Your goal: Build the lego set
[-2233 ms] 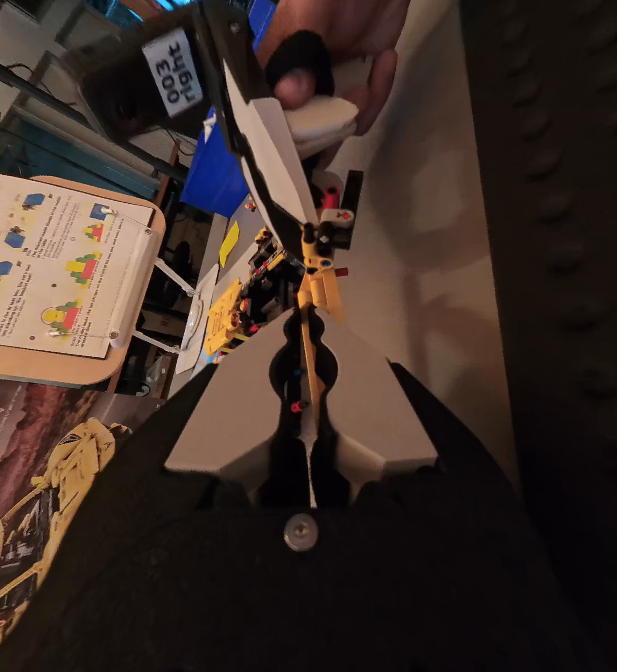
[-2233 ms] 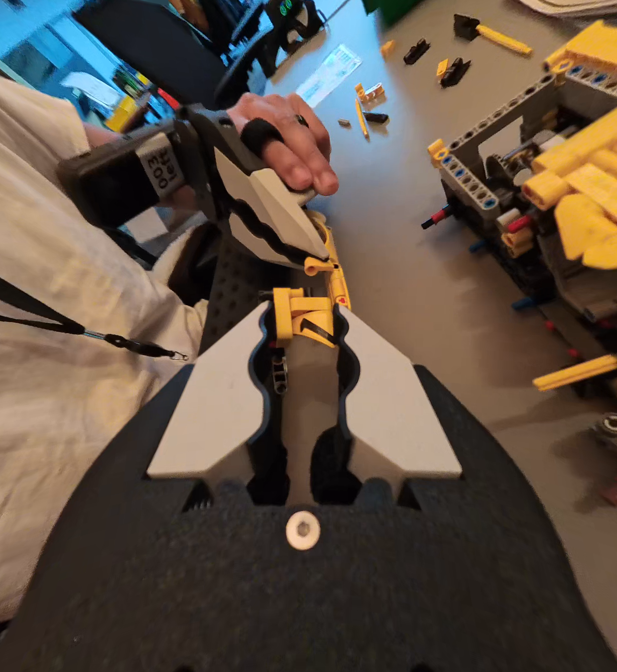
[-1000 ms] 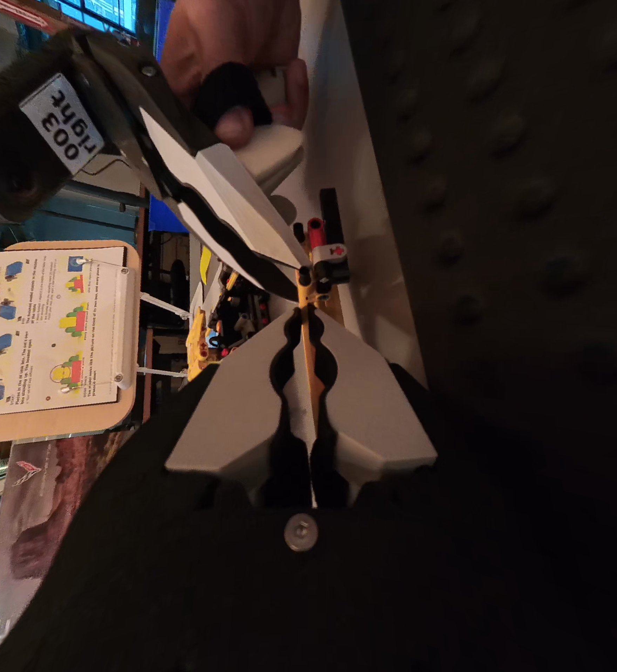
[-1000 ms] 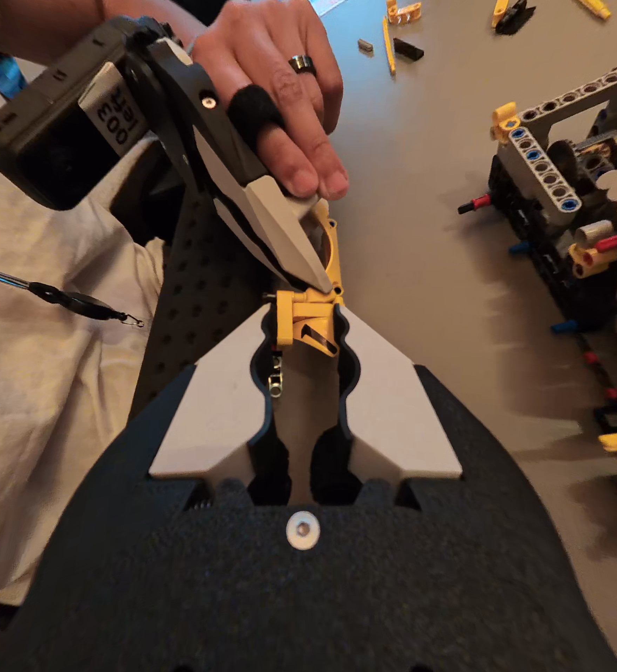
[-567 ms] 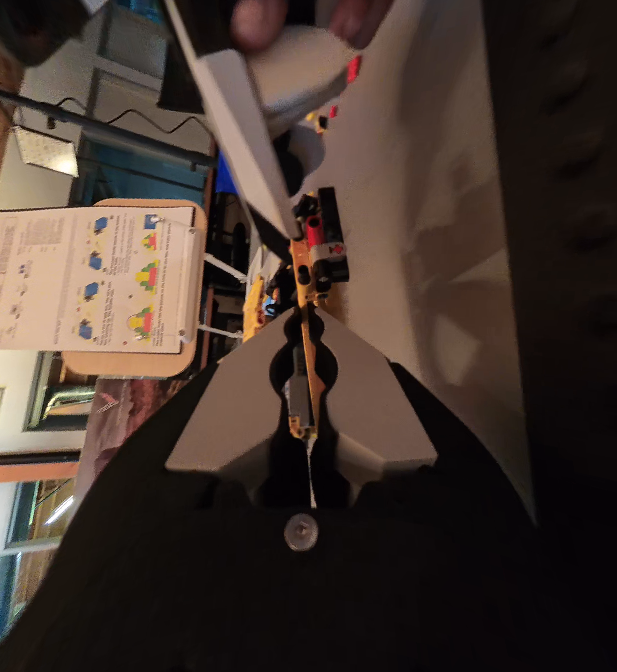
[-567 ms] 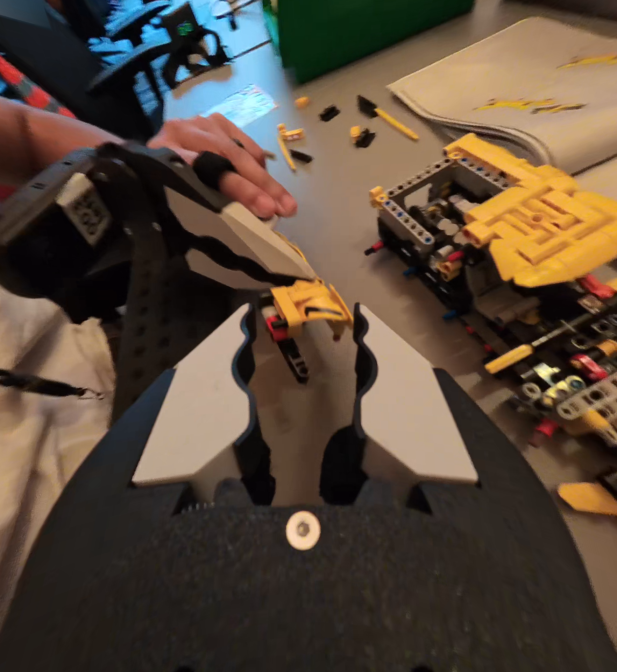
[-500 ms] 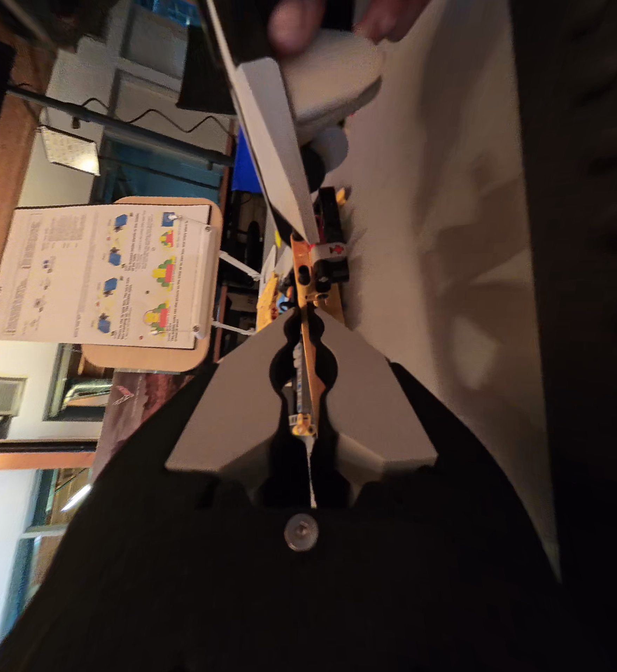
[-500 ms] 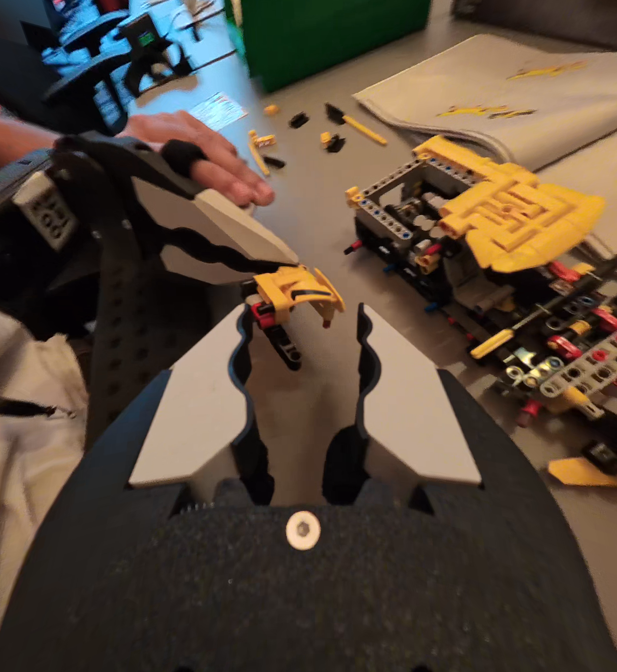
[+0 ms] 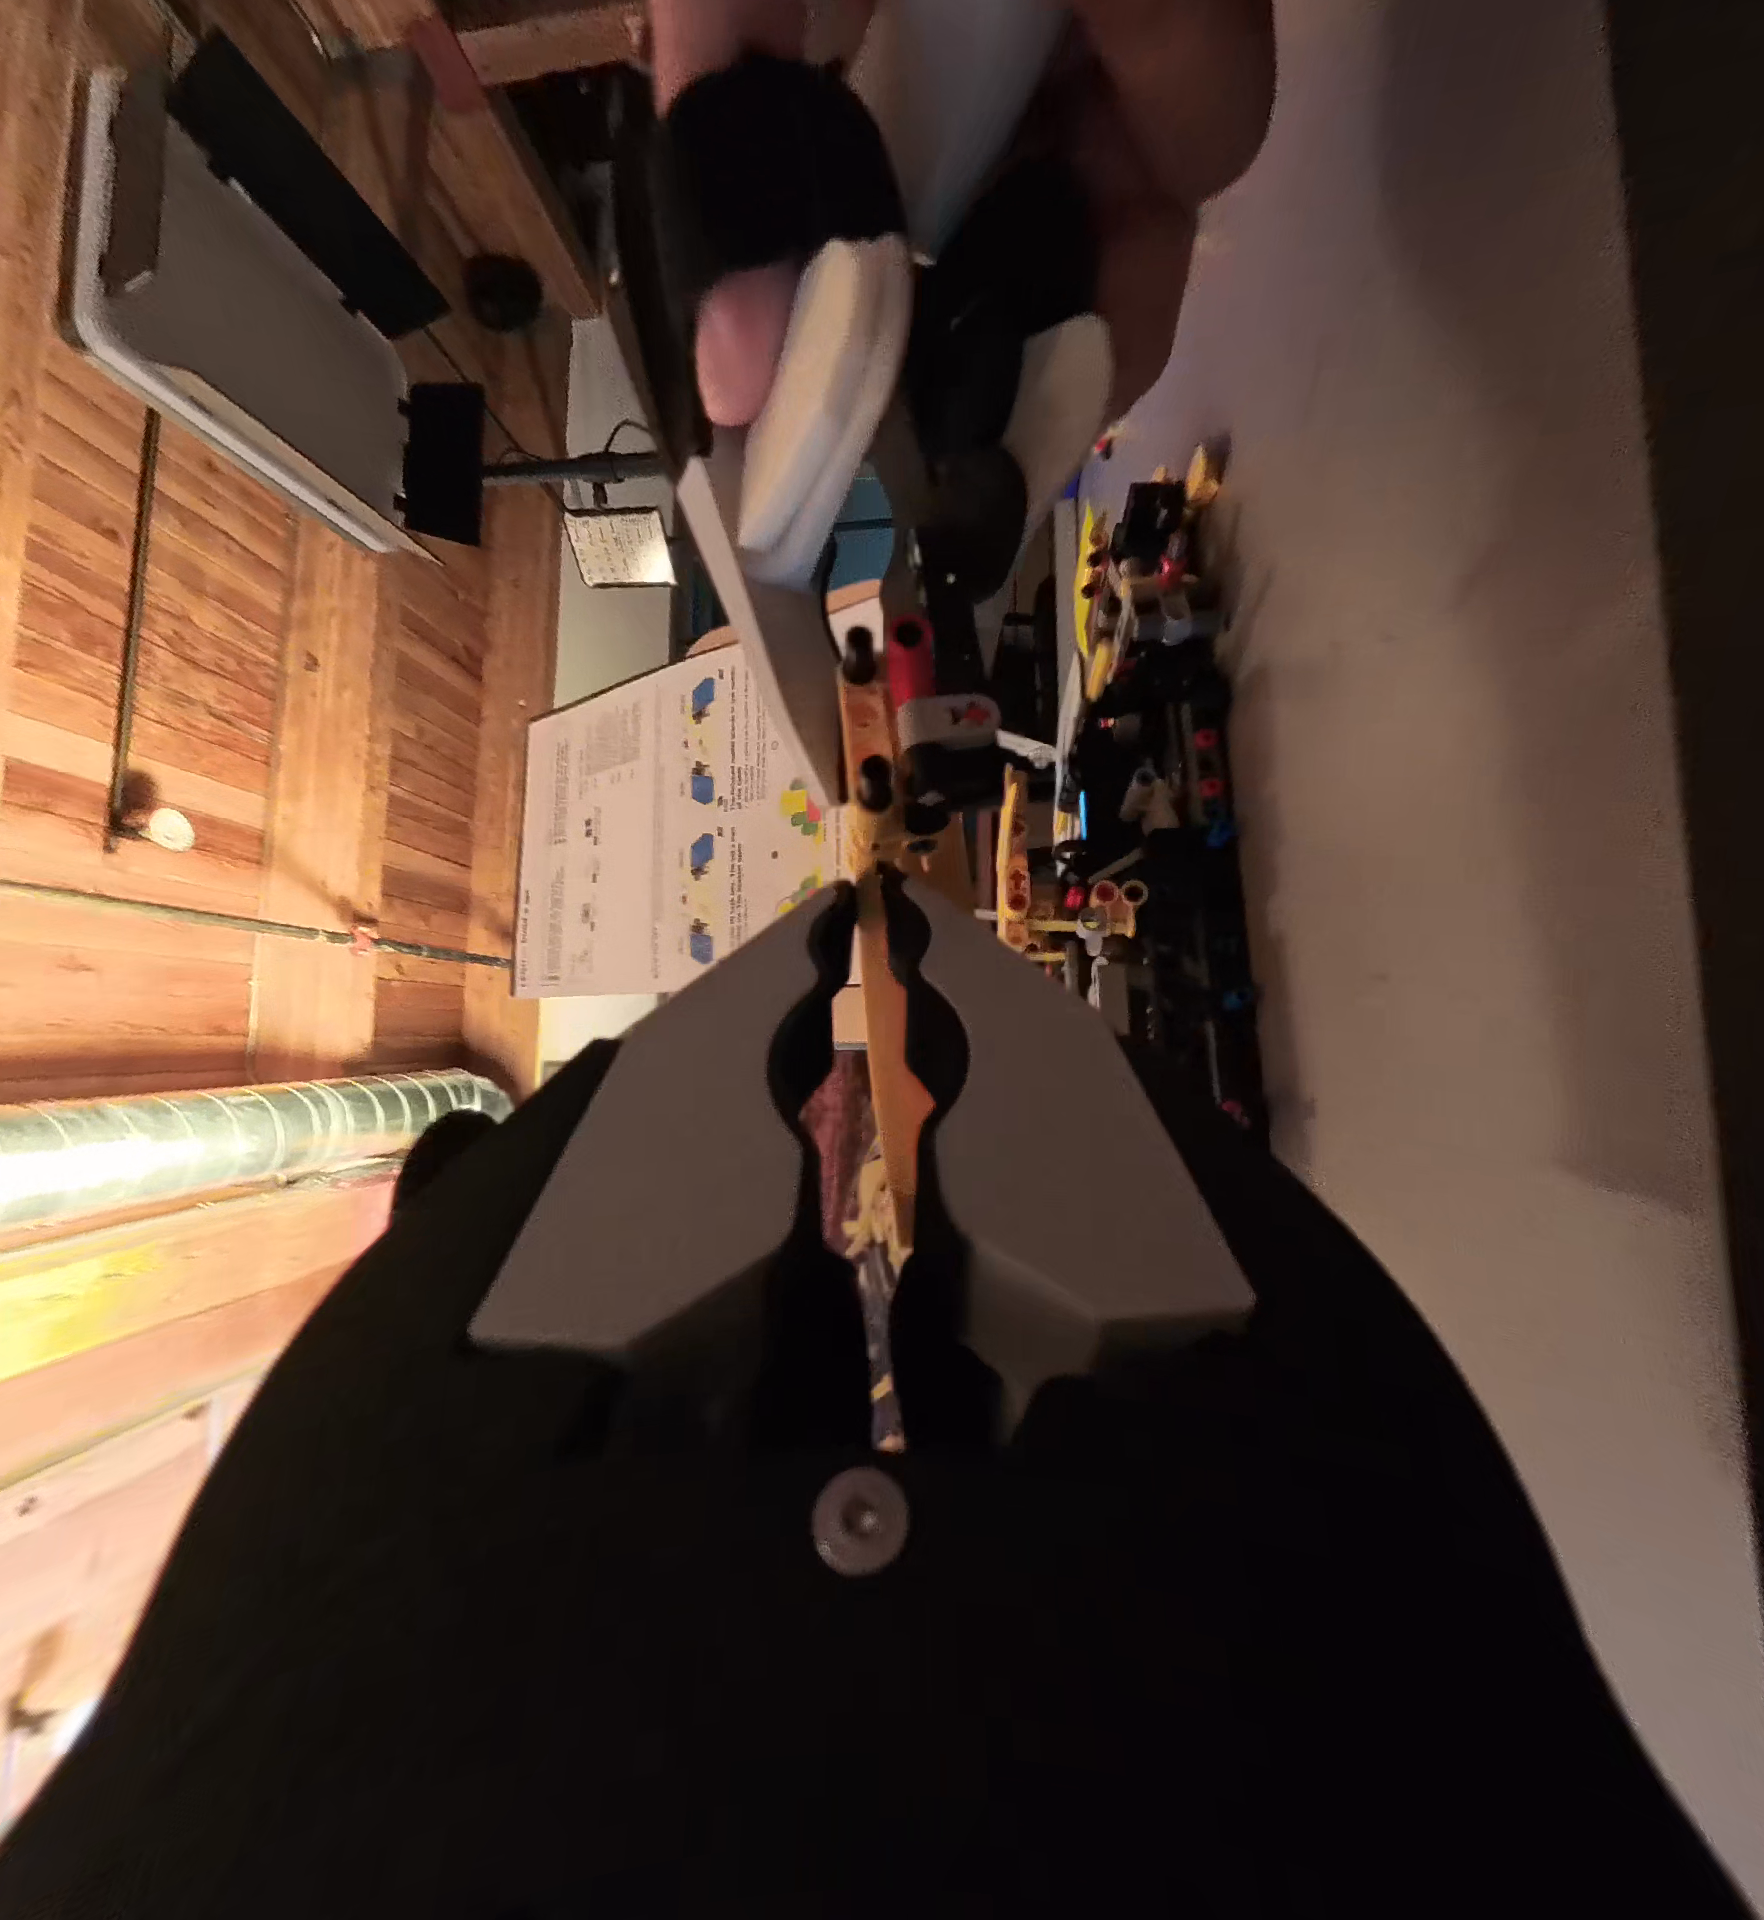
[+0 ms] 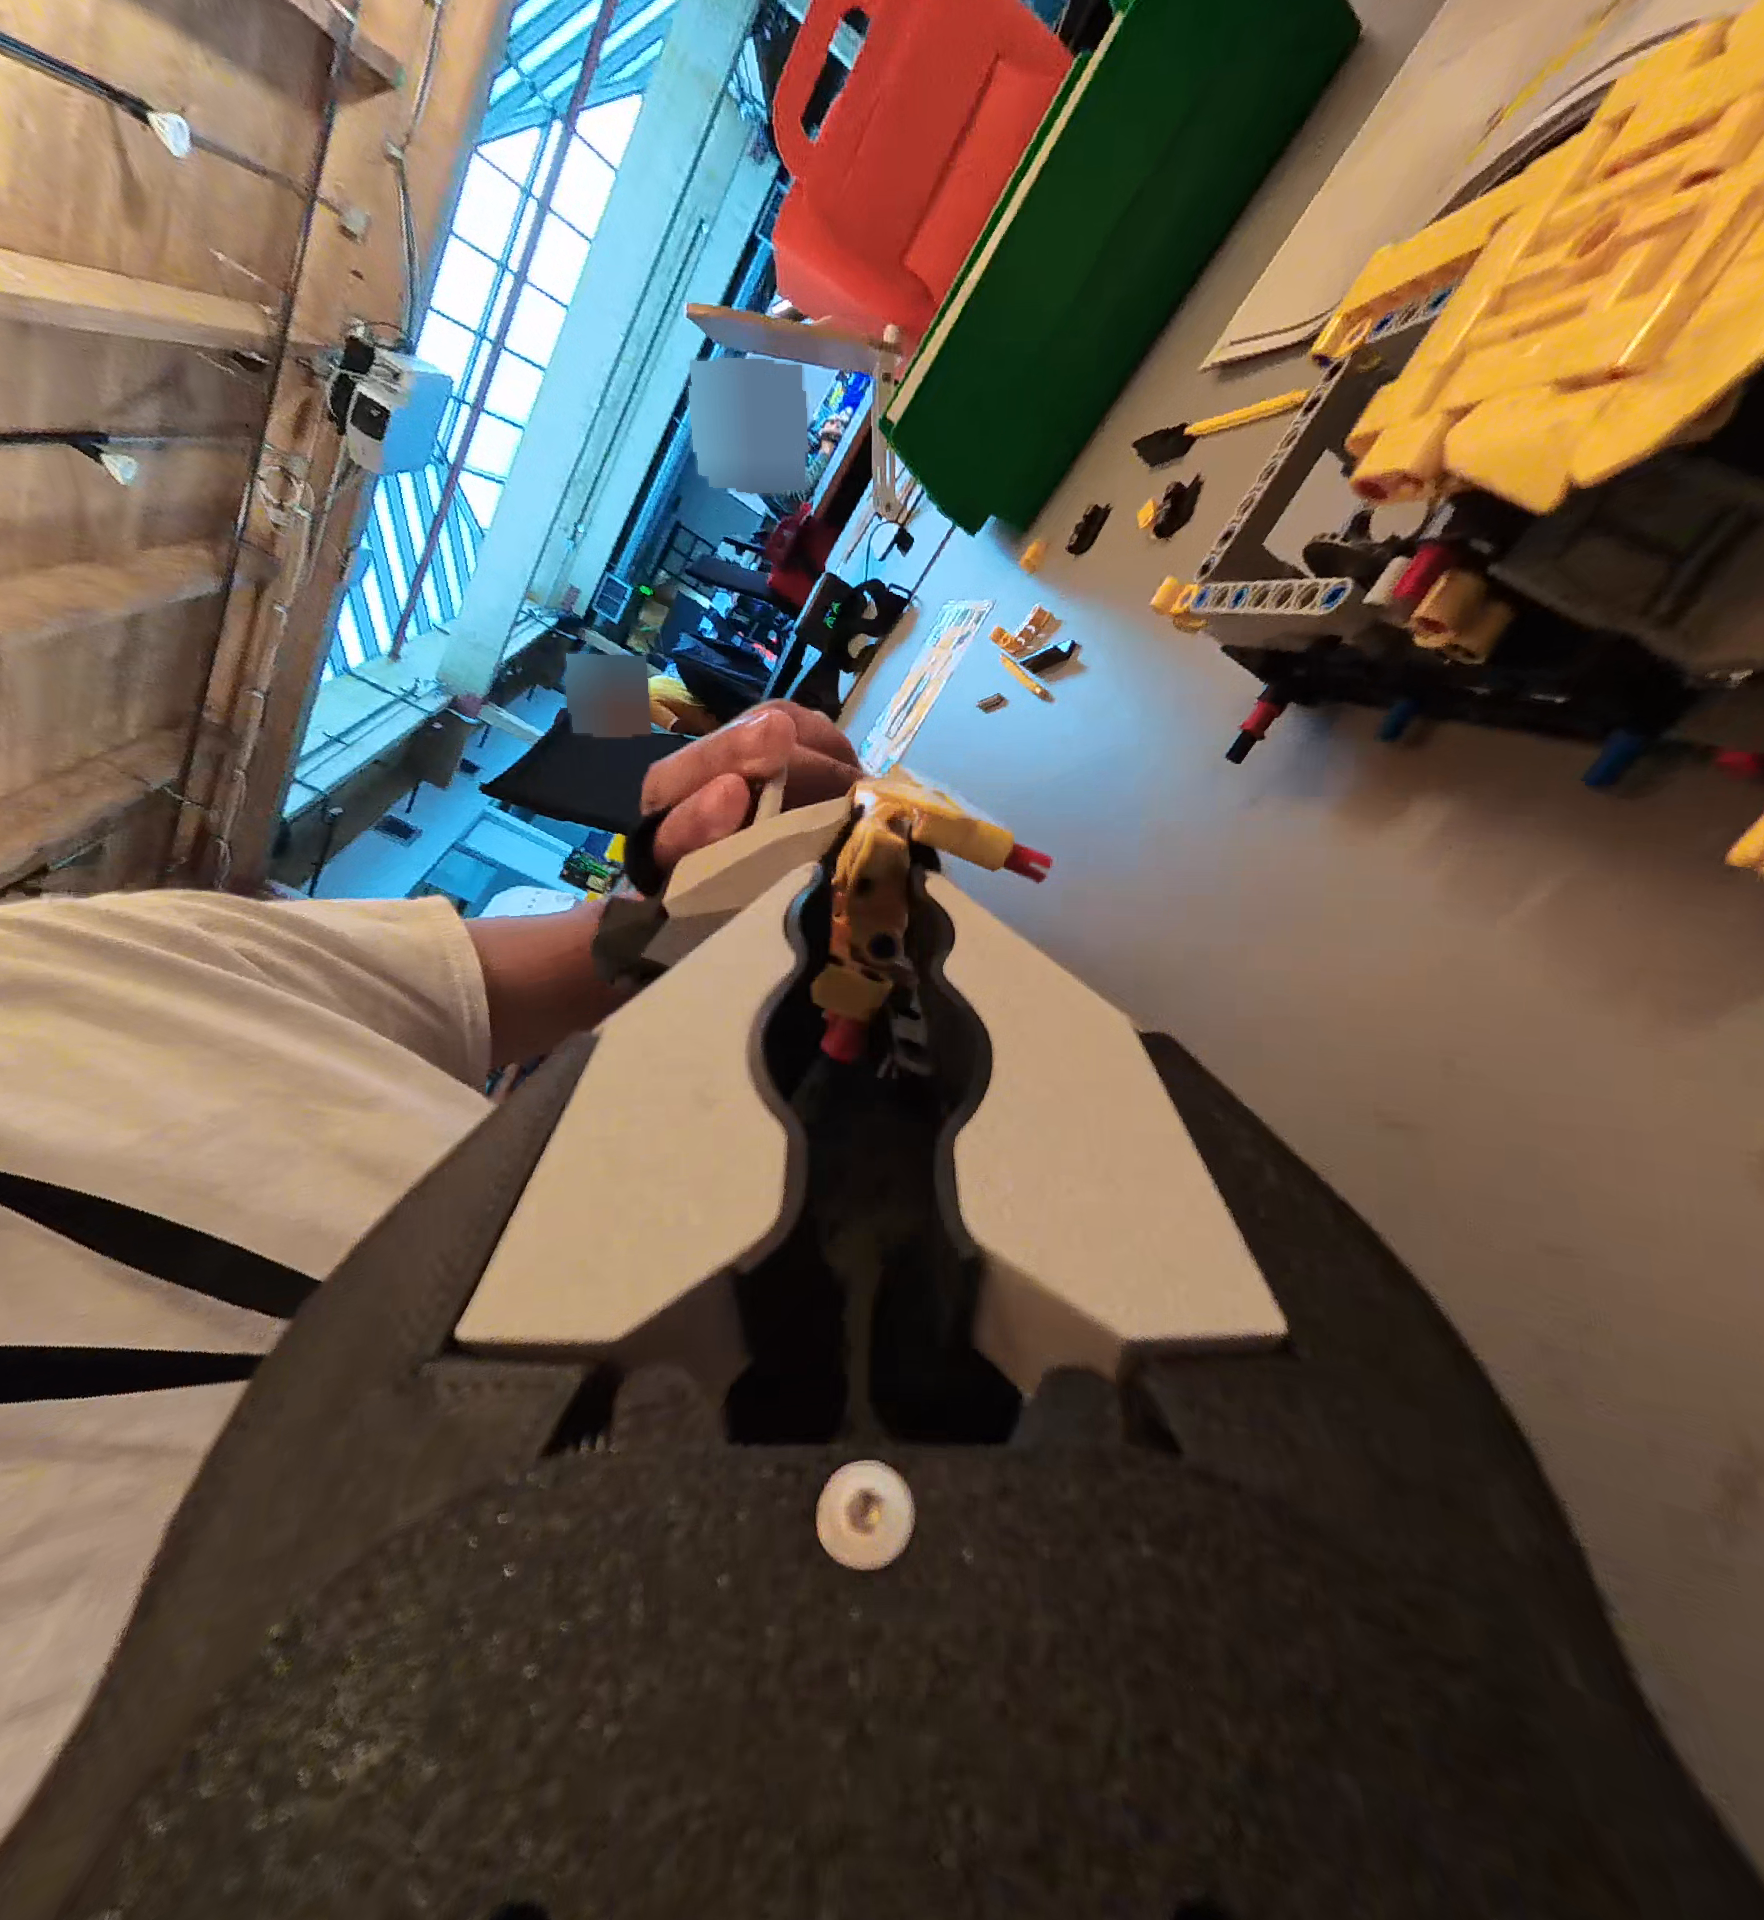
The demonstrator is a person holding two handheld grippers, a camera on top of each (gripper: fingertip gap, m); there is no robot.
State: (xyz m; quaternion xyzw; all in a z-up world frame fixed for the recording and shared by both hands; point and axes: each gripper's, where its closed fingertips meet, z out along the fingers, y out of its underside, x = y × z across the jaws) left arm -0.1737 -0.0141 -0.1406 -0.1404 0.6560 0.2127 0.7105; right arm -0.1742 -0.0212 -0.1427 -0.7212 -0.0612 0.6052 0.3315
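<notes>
Two grippers meet on one small yellow lego sub-assembly (image 10: 873, 914) held in the air above the table (image 10: 1377, 1039). The left gripper (image 9: 870, 894) is clenched on its thin yellow panel; the right gripper (image 10: 870, 883) pinches its other end. One large yellow-and-black lego car (image 10: 1543, 416) sits toward the table's far edge, beside one green box (image 10: 1096, 260)

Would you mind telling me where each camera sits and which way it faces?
Left wrist view: on the left gripper, rolled sideways, facing the right gripper and hand.
Right wrist view: on the right gripper, rolled, facing the left gripper, hand and white sleeve.
Shared: the yellow lego subassembly both grip, and the yellow lego car.
</notes>
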